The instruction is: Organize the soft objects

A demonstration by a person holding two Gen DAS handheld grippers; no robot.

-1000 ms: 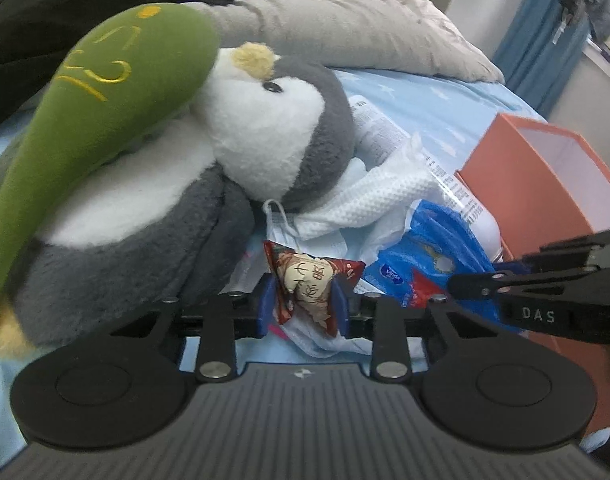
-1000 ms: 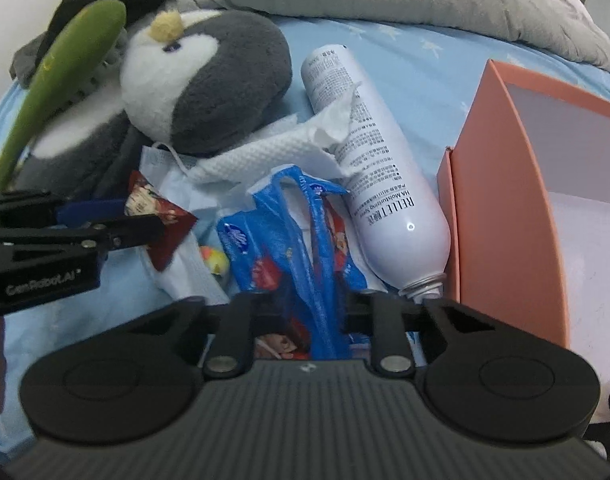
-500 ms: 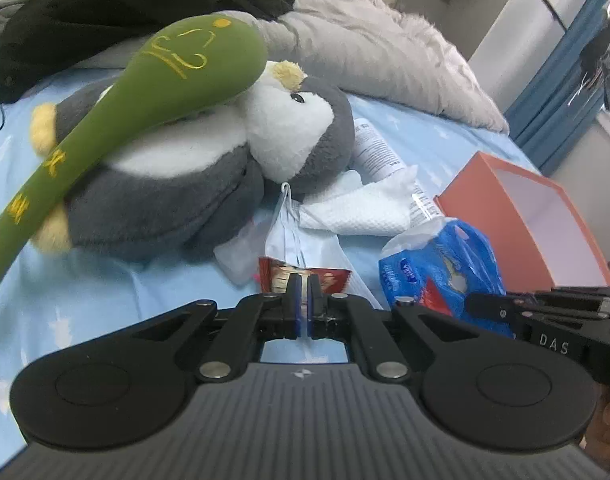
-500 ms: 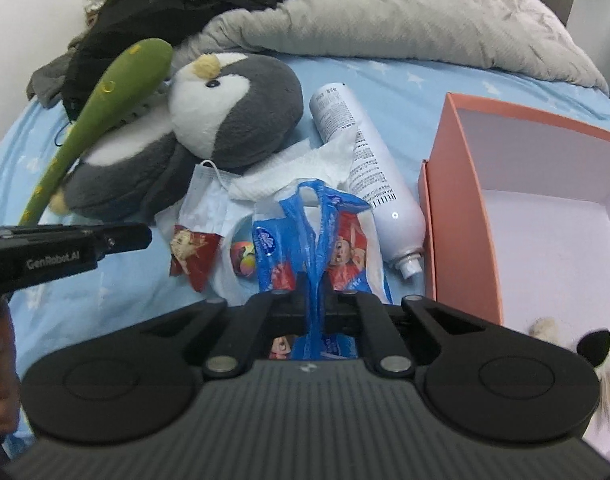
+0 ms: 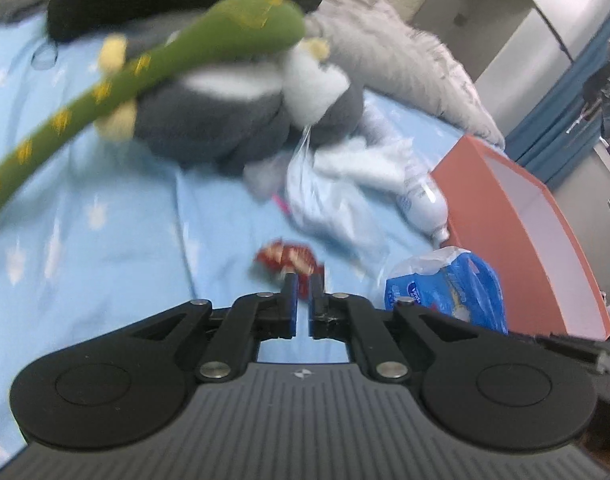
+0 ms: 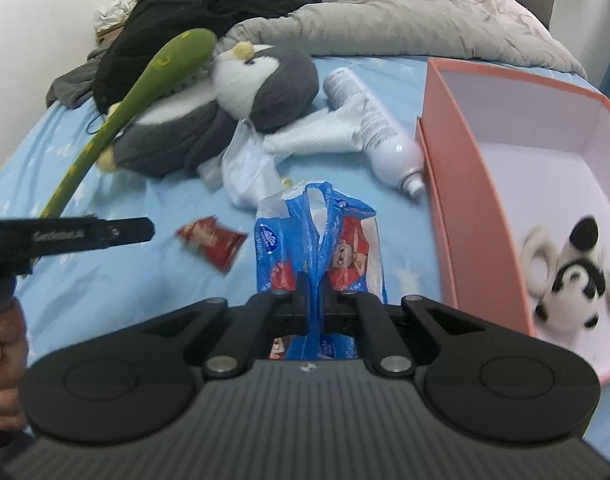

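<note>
**A:** Far left on the light blue star-print bedsheet (image 6: 105, 280), what do you see?

**B:** A long green plush stalk with yellow marks (image 6: 137, 96) runs up from the left gripper (image 5: 301, 288) and lies across the grey-and-white plush penguin (image 6: 241, 92). Bare sheet spreads in front of both, down to the near edge of the view.

**A:** And the left gripper's fingers?

**B:** Nearly together, with a narrow gap between the blue pads. In its own blurred view the small red crinkled snack packet (image 6: 211, 242) sits right at the fingertips; in the right wrist view the packet appears to lie on the sheet just past them. I cannot tell whether they touch.

**A:** Centre?

**B:** A crumpled white tissue and clear plastic heap (image 6: 265, 152) lies against the penguin's front. The right gripper (image 6: 315, 284) is pinched on the handle loop of a blue plastic bag of wipes (image 6: 337, 240), which hangs in front of it.

**A:** Right side?

**B:** A white spray bottle with grey print (image 6: 373, 124) lies on its side, its nozzle close to the corner of the salmon-pink cardboard box (image 6: 477, 216). The box is open-topped, its near wall just beside the bag. Inside, a small black-and-white plush toy (image 6: 565, 280) sits near the front, with bare white floor behind it.
</note>
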